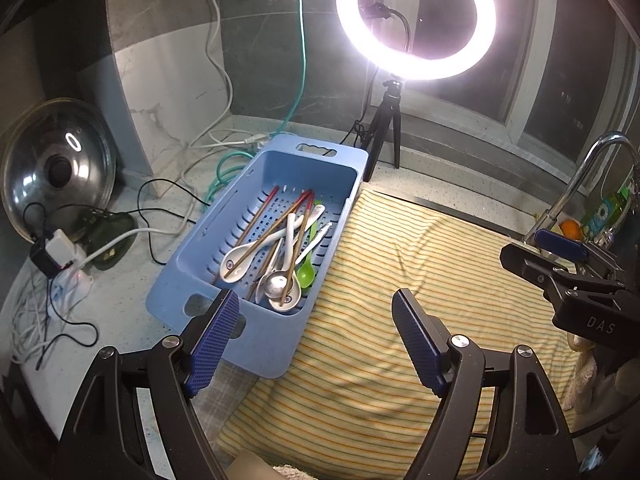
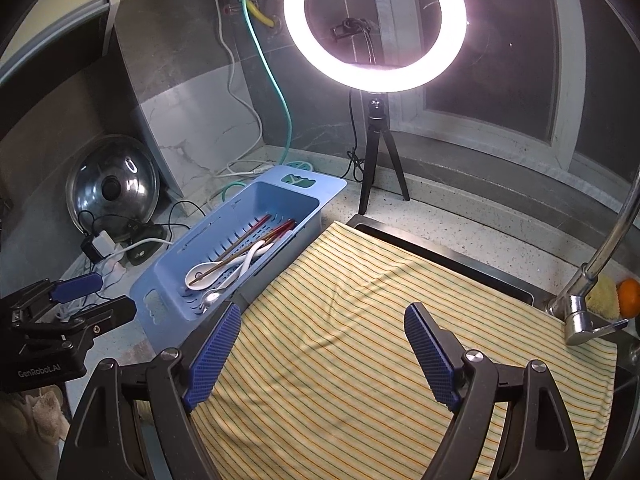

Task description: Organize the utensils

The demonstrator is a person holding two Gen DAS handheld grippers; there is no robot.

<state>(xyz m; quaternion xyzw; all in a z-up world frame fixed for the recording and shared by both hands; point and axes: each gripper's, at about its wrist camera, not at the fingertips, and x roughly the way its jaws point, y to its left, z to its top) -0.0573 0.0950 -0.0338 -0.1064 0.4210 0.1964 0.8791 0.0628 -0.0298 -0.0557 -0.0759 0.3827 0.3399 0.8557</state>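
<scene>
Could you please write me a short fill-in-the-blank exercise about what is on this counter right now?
1. The spoons and chopsticks lie in a perforated plastic basket coloured ____.
2. The yellow striped cloth has ____ utensils lying on it.
3. Among the white ceramic spoons, the single plastic spoon is coloured ____.
4. The left gripper and right gripper both stand ____.

Missing words: blue; no; green; open
</scene>
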